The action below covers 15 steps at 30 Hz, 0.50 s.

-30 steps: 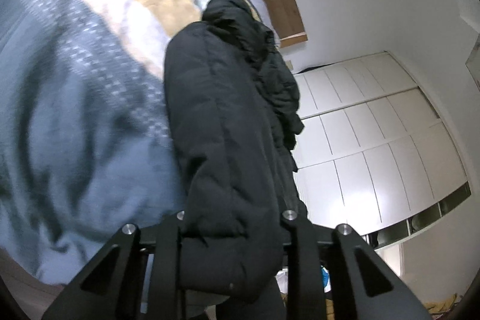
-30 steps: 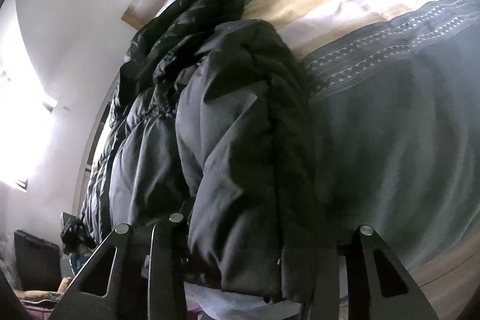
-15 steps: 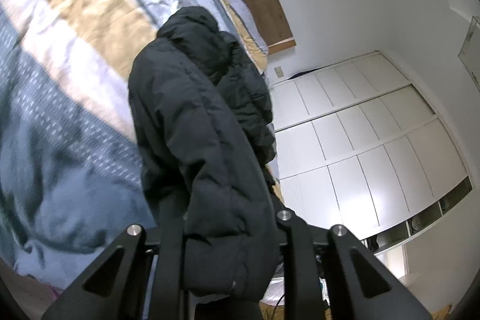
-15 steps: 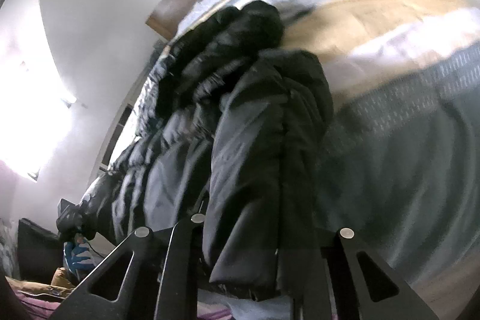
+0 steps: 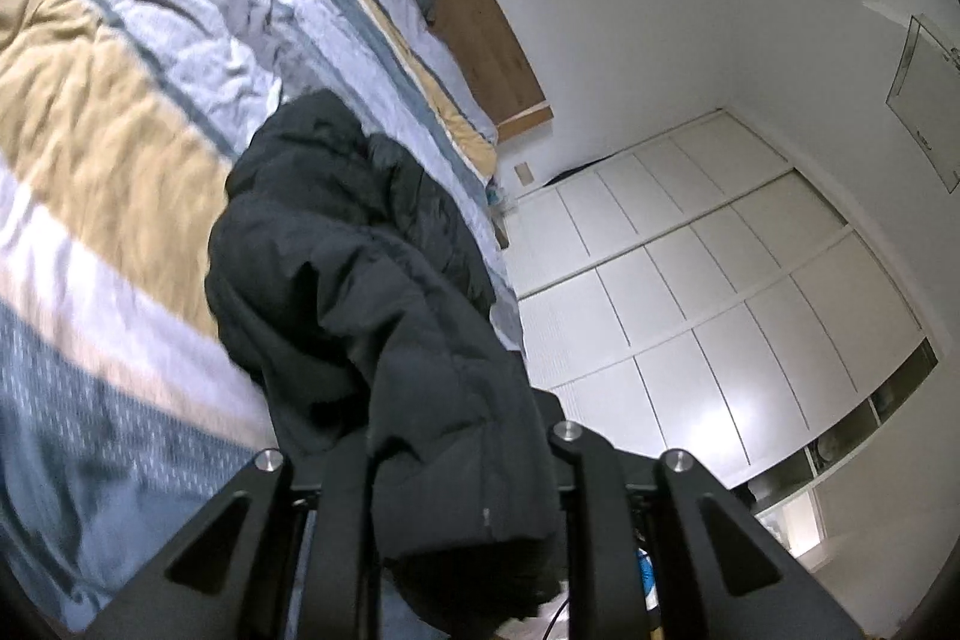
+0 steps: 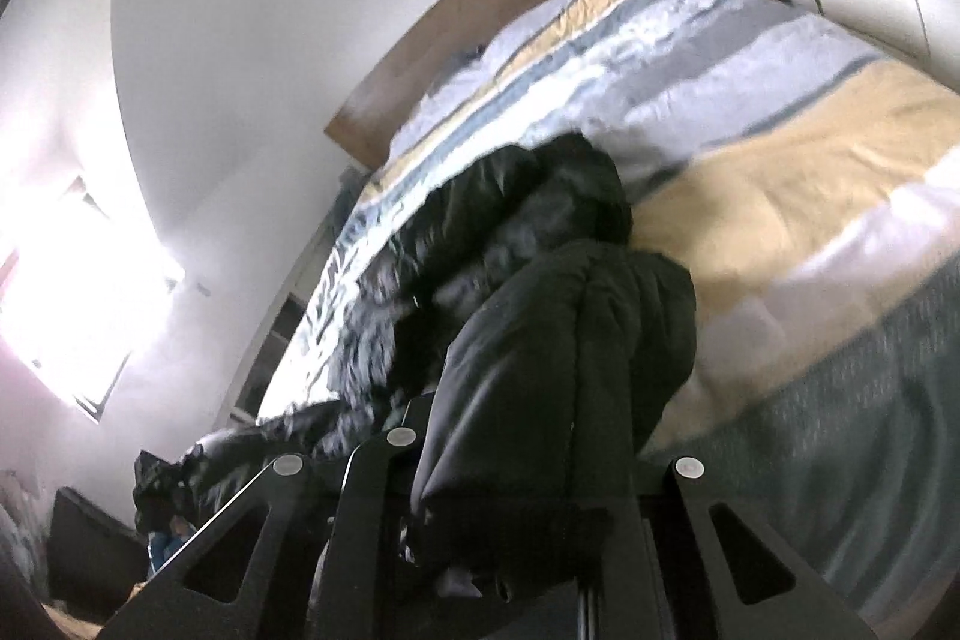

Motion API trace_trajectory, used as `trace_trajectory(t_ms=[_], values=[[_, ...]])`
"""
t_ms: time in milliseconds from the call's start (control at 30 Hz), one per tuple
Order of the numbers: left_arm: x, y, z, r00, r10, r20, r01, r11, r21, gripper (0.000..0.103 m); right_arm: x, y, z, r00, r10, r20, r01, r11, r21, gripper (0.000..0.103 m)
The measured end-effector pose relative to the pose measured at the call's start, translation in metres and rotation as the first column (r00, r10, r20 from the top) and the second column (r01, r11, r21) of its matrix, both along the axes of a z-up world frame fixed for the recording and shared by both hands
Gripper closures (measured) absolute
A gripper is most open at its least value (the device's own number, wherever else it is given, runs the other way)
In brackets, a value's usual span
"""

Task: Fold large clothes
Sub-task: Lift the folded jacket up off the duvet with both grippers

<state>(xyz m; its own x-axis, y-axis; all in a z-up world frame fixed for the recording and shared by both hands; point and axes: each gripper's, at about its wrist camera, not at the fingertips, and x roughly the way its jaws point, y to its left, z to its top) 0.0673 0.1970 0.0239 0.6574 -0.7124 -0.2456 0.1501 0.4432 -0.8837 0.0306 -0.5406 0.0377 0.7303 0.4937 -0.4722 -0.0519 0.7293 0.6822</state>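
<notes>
Coat [image 5: 372, 316] runs far from both my grippers, left [image 5: 462, 514] and right [image 6: 516, 514], each clamped on a near cuff.

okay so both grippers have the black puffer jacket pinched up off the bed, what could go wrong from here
1. The black puffer jacket is thick and slick-looking. The left gripper and right gripper each pinch only a sleeve end, so the cloth may slip out.
2. Most of the jacket still lies bunched on the striped duvet; further lifting could drag it or rumple the duvet.
3. One part hangs over the bed's edge in the right wrist view and may slide off.
</notes>
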Motion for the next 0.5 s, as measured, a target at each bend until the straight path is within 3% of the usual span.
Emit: trace_trajectory(t_ms=[267,500], values=[[0.047,0.018,0.038,0.998,0.039,0.046,-0.039,0.999,-0.008,0.086,0.052,-0.002,0.045,0.997,-0.054,0.047,0.054,0.998,-0.009,0.088],[0.109,0.025,0.054,0.996,0.078,0.031,-0.077,0.996,-0.039,0.086,0.107,-0.008,0.060,0.994,-0.101,0.044,0.099,0.994,0.039,0.088]])
